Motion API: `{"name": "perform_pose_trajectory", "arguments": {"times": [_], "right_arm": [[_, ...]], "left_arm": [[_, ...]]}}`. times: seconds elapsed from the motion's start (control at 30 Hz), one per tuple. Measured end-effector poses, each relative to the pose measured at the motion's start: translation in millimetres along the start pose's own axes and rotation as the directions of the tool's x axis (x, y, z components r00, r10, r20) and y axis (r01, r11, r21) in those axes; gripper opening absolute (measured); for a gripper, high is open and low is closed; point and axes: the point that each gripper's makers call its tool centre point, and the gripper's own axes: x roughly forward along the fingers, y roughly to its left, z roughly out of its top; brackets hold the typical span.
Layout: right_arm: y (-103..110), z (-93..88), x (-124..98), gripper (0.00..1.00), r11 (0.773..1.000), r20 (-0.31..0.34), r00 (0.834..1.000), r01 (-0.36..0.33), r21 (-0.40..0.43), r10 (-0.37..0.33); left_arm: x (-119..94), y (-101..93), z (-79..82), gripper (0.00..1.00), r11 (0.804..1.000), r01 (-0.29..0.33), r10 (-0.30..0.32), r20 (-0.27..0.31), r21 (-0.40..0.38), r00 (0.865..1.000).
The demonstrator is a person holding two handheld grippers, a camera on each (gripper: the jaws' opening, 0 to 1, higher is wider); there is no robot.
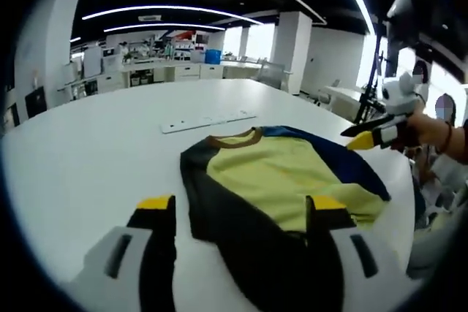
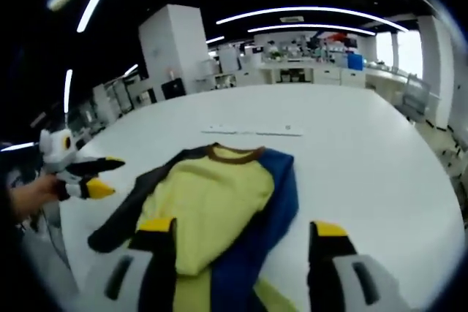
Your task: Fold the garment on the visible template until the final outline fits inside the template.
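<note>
— Yellow-tipped jaws of the left gripper sit nearest, spread wide apart with nothing between them; one jaw overlaps the shirt at its lower edge, though I cannot tell if it touches.

— And the right gripper?

— Same stance: jaws parted, empty, poised over the near end of the shirt. In the left gripper view you can see it off at the right, held in a hand, beside the blue sleeve.

— Where does the shirt lie?

— Flat on the white table, yellow front up, brown collar pointing away, one sleeve dark, the other blue. Just beyond the collar lies a white strip. I cannot make out any template outline.

— Anything else?

— Desks and shelves well behind, under ceiling light strips.
</note>
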Motion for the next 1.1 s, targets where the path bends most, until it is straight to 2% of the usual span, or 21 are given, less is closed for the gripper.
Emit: {"name": "perform_pose_trajectory", "arguments": {"times": [0.17,0.3,0.47,0.57,0.7,0.87,0.97,1.1], "right_arm": [[2,-13.4,-9,0.67,1.000,-0.014,1.000,-0.003,-0.005,0.003],[5,-33.3,-18,0.61,1.000,-0.045,0.999,0.001,-0.017,-0.001],[10,-52.4,-31,0.48,1.000,-0.073,0.997,0.010,-0.011,-0.011],[14,-54.6,-40,0.43,0.999,-0.048,0.998,0.031,-0.011,-0.031],[17,-63.9,-43,0.37,0.999,-0.044,0.998,0.047,-0.013,-0.048],[11,-78.3,-44,0.30,0.996,-0.055,0.995,0.081,0.045,-0.079],[12,-85.4,-46,0.22,0.992,-0.044,0.995,0.093,0.084,-0.090],[15,-94.2,-46,0.12,0.993,-0.054,0.994,0.098,0.071,-0.094]], "left_arm": [[-11,-8.8,-11.6,0.66,1.000,0.006,-0.006,-0.010,0.002,1.000],[-15,-14.1,-28.3,0.61,1.000,0.001,-0.001,-0.035,-0.004,0.999],[-21,-12.2,-45.0,0.59,0.999,-0.026,0.028,-0.062,0.026,0.998],[-27,-16.9,-50.2,0.58,0.999,-0.030,0.031,-0.054,0.019,0.998],[-31,-20.0,-63.0,0.52,0.999,-0.031,0.032,-0.076,0.011,0.997],[-33,-23.1,-71.3,0.43,0.999,-0.045,0.044,-0.071,-0.010,0.996],[-32,-24.6,-82.6,0.35,0.999,-0.036,0.036,-0.108,0.006,0.994],[-31,-20.9,-94.5,0.30,0.999,-0.045,0.043,-0.130,-0.008,0.991]]}}
